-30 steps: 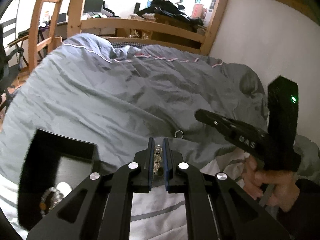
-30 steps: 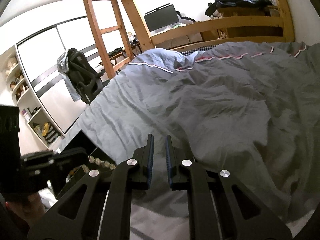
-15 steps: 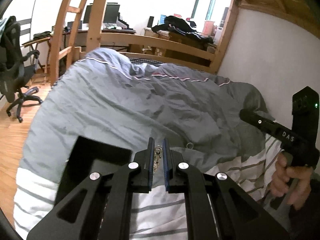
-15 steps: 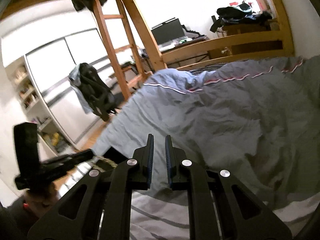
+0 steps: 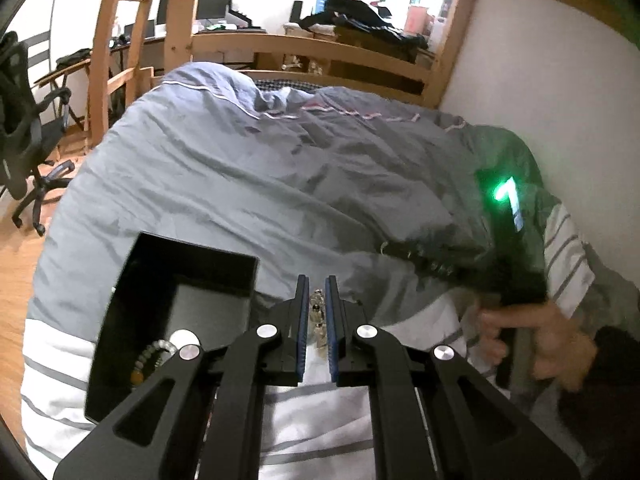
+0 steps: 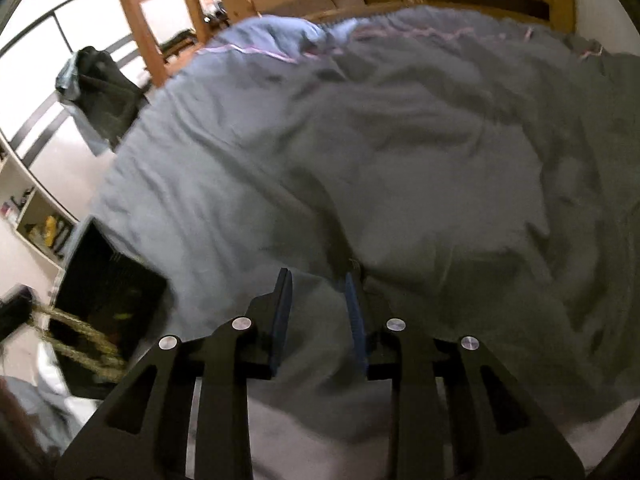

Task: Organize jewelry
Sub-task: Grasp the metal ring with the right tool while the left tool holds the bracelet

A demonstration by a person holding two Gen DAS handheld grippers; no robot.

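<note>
1. On the bed, over the rumpled grey duvet (image 5: pixel 248 184), I've got both grippers pointing down at the bedding.
2. My left gripper (image 5: pixel 316 312) has its fingers pinched tight on a string of small clear and dark beads (image 5: pixel 317 318), which sits upright between the blue pads.
3. Just left of that is the black jewelry box (image 5: pixel 200 264), open on top and resting on the duvet. Inside, near its closer end, I can see a beaded bracelet (image 5: pixel 150 356) and something small and white next to it.
4. My right gripper (image 6: pixel 318 312) has its jaws opening, nothing between them, just grey fabric below. That view's pretty blurry.
5. From the left camera the right gripper's a dark smear with a green light, gripped by a hand (image 5: pixel 536 340) near the wall.
</note>
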